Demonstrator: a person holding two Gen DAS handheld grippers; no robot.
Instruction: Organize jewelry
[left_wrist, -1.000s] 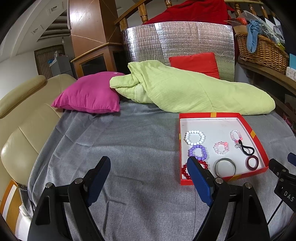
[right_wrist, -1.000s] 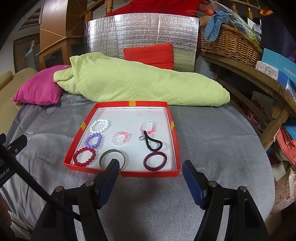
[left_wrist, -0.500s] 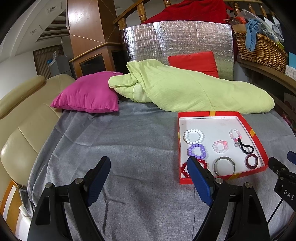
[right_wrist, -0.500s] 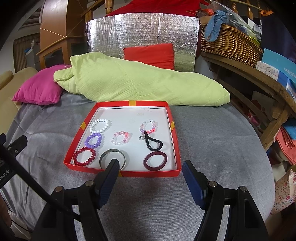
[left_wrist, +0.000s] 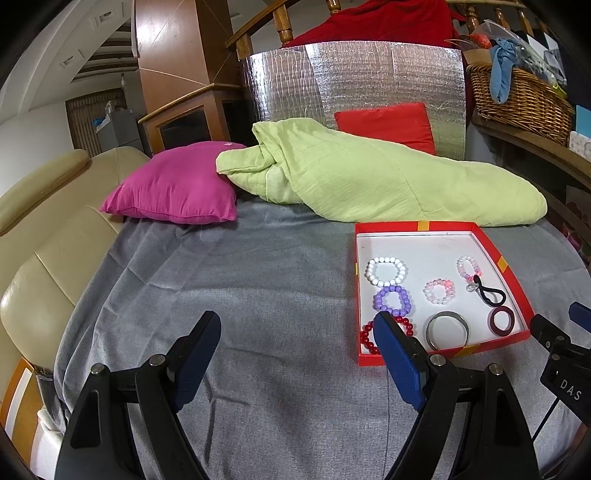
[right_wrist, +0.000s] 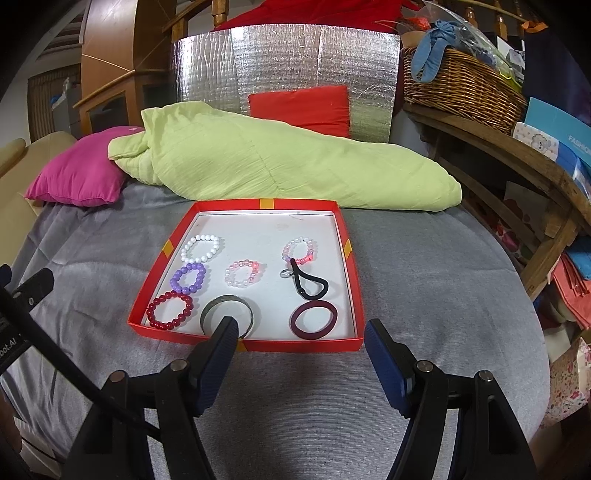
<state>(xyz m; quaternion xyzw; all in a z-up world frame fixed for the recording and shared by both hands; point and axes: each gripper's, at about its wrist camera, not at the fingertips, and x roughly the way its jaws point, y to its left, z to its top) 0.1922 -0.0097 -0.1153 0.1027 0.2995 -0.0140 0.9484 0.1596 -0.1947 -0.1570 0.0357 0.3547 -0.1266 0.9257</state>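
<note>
A red tray (right_wrist: 352, 280) with a white floor lies on the grey cloth; it also shows in the left wrist view (left_wrist: 515, 284). In it lie a white bead bracelet (right_wrist: 201, 248), a purple one (right_wrist: 188, 278), a dark red one (right_wrist: 170, 309), a silver bangle (right_wrist: 226, 315), a pink bead ring (right_wrist: 242, 273), a pink-purple bracelet (right_wrist: 300, 251), a black loop (right_wrist: 308, 284) and a maroon ring (right_wrist: 314, 319). My right gripper (right_wrist: 299, 339) is open and empty at the tray's near edge. My left gripper (left_wrist: 295, 334) is open and empty over the cloth, left of the tray.
A green quilt (right_wrist: 266, 166), a magenta pillow (right_wrist: 77, 181) and a red cushion (right_wrist: 299, 110) lie behind the tray. A beige sofa (left_wrist: 40, 236) is at the left. A wooden shelf with a wicker basket (right_wrist: 461, 88) stands at the right.
The left wrist view has shifted slightly, so the tray sits a little further left in it. The right gripper has not moved. Both stay open.
</note>
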